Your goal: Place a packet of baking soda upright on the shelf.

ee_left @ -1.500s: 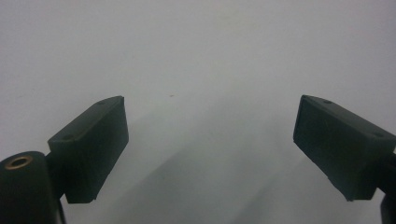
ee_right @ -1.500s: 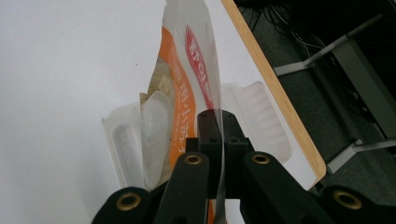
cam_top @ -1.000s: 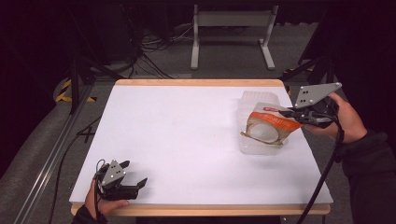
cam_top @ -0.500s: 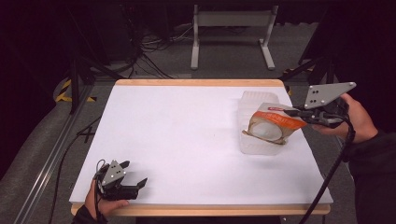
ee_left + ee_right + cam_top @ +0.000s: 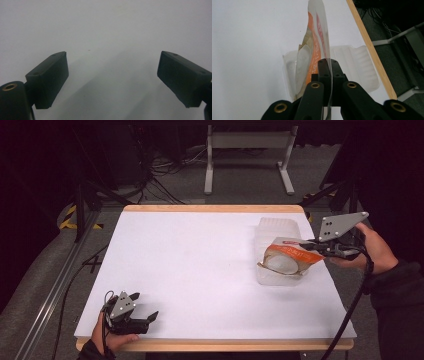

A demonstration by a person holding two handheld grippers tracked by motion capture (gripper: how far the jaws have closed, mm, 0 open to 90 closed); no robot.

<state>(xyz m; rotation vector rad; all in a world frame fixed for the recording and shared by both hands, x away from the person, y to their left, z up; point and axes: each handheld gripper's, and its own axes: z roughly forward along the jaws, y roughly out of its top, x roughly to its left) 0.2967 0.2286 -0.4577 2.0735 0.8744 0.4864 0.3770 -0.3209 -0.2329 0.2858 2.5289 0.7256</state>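
Note:
An orange and clear plastic food bag (image 5: 286, 258) with a pale round piece inside hangs over an open clear plastic clamshell container (image 5: 277, 231) at the table's right side. My right gripper (image 5: 316, 248) is shut on the bag's edge and holds it lifted; in the right gripper view the bag (image 5: 313, 50) rises straight from the pinched jaws of that gripper (image 5: 328, 65), with the container (image 5: 359, 67) below it. My left gripper (image 5: 150, 318) rests open near the table's front left corner, and in the left gripper view its fingers (image 5: 48, 77) stand wide apart over bare white table.
The white table (image 5: 200, 265) has a wooden rim; its right edge (image 5: 369, 47) runs close beside the container. A metal stand (image 5: 247, 155) and cables lie on the floor beyond the far edge. A black cable trails from my right gripper off the right side.
My right gripper has drawn slightly to the right with the bag still pinched. The left gripper has stayed put.

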